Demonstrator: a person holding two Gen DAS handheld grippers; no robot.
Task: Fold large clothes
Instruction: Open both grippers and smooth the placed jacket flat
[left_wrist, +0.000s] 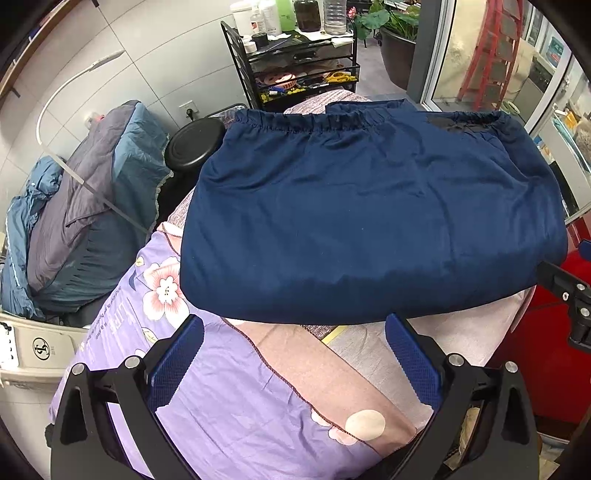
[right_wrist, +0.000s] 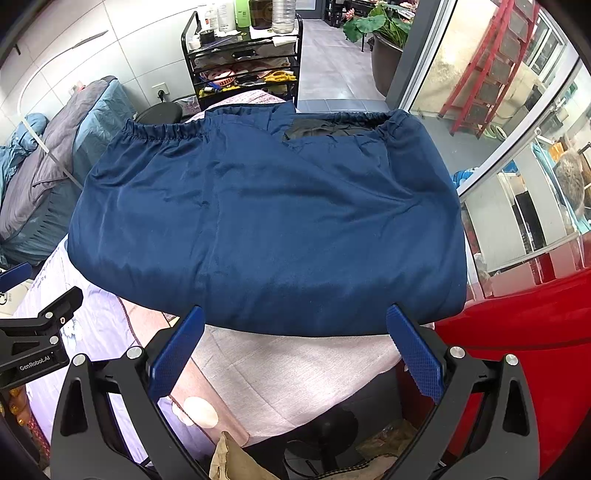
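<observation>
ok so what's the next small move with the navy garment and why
Probably bring both open grippers, left gripper and right gripper, forward to the near folded edge of the navy blue elastic-waisted garment: it lies flat, ungripped, with that edge just ahead of the fingertips.

The folded navy-blue satin garment (left_wrist: 369, 221) hides the far part of the table's lilac floral cloth (left_wrist: 221, 406) and the foot of the black wire cart (left_wrist: 295, 70). A dark patch near its elastic waistband (right_wrist: 325, 129) is perhaps lining. The bottles (right_wrist: 258, 14) on the cart are cut off by the top edge.
</observation>
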